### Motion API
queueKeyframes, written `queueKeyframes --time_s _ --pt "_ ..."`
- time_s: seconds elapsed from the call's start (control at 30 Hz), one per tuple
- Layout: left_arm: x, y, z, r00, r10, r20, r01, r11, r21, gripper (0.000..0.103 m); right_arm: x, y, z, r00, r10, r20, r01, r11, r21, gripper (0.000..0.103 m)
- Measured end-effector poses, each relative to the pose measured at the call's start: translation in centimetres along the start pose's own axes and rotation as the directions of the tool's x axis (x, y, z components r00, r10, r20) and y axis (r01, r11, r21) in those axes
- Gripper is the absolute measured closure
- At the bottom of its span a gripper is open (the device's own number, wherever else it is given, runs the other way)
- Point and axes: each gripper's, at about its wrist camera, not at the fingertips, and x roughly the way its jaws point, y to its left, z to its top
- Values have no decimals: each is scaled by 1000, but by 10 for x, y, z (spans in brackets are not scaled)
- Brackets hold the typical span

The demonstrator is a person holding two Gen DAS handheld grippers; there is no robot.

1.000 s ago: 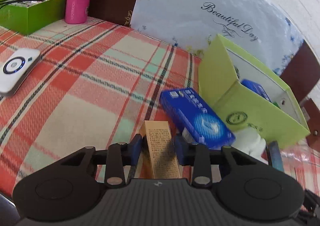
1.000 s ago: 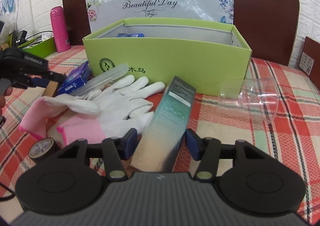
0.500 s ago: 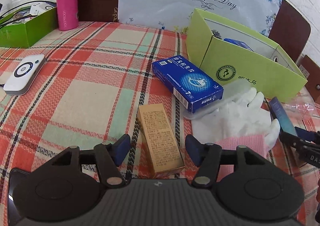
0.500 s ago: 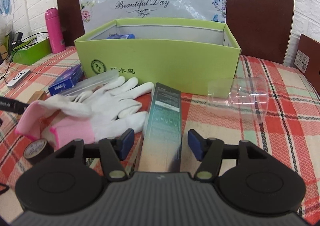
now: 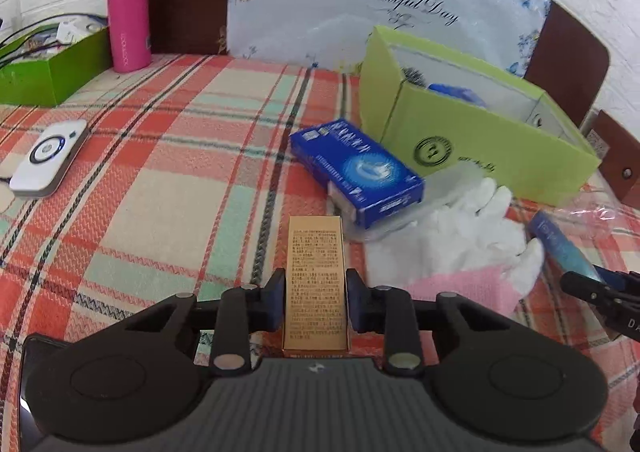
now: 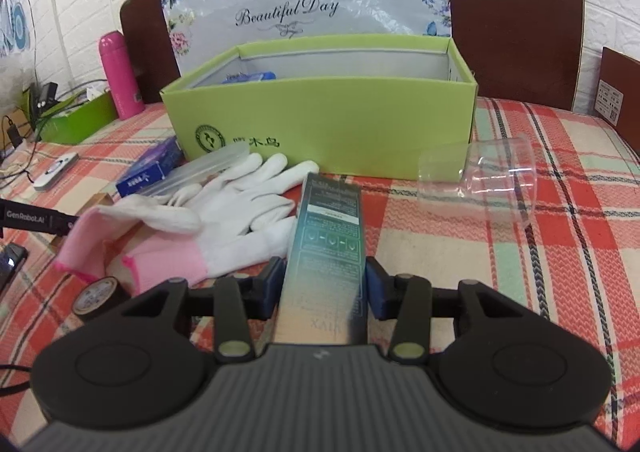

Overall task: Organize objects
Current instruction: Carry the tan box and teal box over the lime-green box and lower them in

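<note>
the tan carton (image 5: pixel 316 276) lies between the pads of the left gripper (image 5: pixel 314 302), which press its 2 long sides; its long axis runs straight ahead along the fingers, free end pointing toward the blue medicine box (image 5: pixel 356 167) and, beyond it to the right, the green box (image 5: pixel 492 147); the dark teal carton (image 6: pixel 326 252) sits likewise in the right gripper (image 6: pixel 322 286), pads pinching its flanks, long axis forward, far end aimed at the green box's front wall (image 6: pixel 320 131); whether either carton is lifted off the plaid cloth (image 6: pixel 560 252) i cannot tell; the right gripper looks nearer the box, so its carton probably needs only a rise over the rim; white gloves (image 6: pixel 224 219) lie just left of it.
</note>
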Motion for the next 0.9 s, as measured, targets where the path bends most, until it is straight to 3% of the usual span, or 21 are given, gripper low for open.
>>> queueKeyframes --time_s 0.17,0.4,0.63,0.9 --pt "-26 -20 21 994 -68 80 66 997 33 71 -22 0 13 998 22 56 -21 1000 -12 64" --pt "-39 -61 58 972 -184 149 175 982 73 71 -48 -5 35 987 38 156 -35 999 -26 65" --pt "-24 -107 93 955 -245 169 232 968 97 71 -52 -19 63 970 8 245 -5 1000 -11 65" --pt "13 -147 123 950 -266 166 250 962 108 71 -14 -36 94 959 -45 280 49 999 -5 65"
